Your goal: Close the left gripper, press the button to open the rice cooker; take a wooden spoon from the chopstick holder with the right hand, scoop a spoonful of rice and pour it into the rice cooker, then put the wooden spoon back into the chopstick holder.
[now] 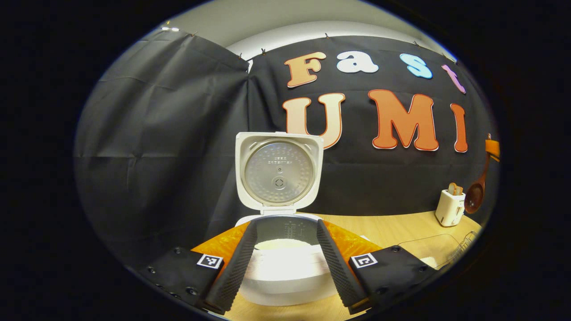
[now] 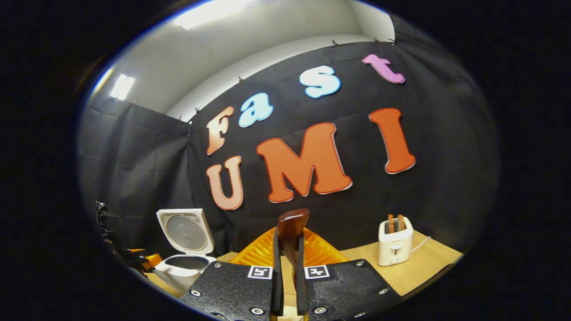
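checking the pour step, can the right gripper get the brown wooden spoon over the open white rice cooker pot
Probably yes. The right gripper clamps the brown wooden spoon, the white rice cooker has its lid upright, but the left gripper flanks the pot's front.

Ceiling lights (image 2: 207,11) overhead, blown out; booth otherwise dim. Glare on the rice cooker (image 1: 285,267) front rim. Heavy fisheye bending and soft focus away from it, toward edges.
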